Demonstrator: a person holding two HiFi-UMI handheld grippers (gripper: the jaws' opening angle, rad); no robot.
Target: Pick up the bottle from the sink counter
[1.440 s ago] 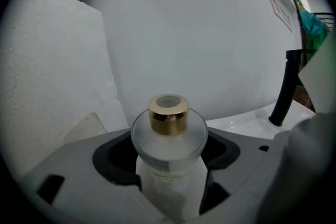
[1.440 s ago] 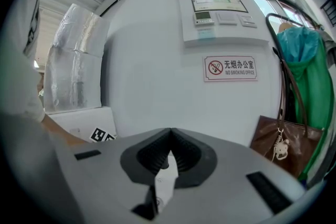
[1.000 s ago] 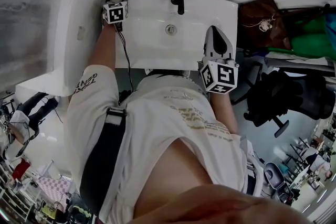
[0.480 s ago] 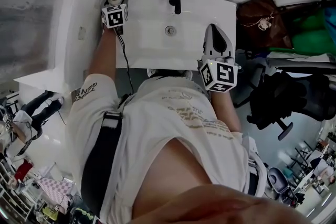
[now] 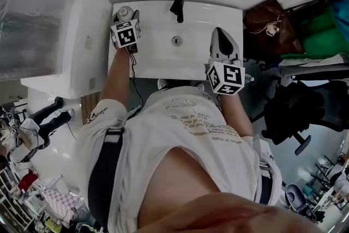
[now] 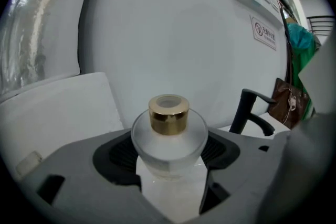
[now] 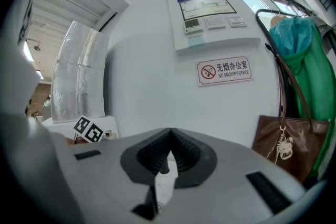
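A frosted glass bottle (image 6: 168, 139) with a gold cap (image 6: 168, 113) stands at the back left corner of the white sink counter (image 5: 158, 63). My left gripper (image 6: 168, 157) holds it: the ribbed black pads (image 6: 118, 155) press against both sides of its round shoulder. From the head view, only the bottle top (image 5: 125, 11) shows beyond the left gripper (image 5: 130, 22). My right gripper (image 5: 221, 34) hovers over the sink's right side, jaws meeting at the tip with nothing between them; the right gripper view shows the same gripper (image 7: 170, 132).
A black faucet (image 5: 177, 1) rises at the back of the basin, with the drain (image 5: 176, 40) in front of it. A white cabinet (image 5: 82, 46) adjoins the sink on the left. A brown bag (image 5: 267, 22) and green clothing (image 5: 319, 27) hang at the right.
The head view has shifted, so the sink sits lower in frame. The left gripper stays at the bottle in the back left corner. The right gripper holds its place, shut.
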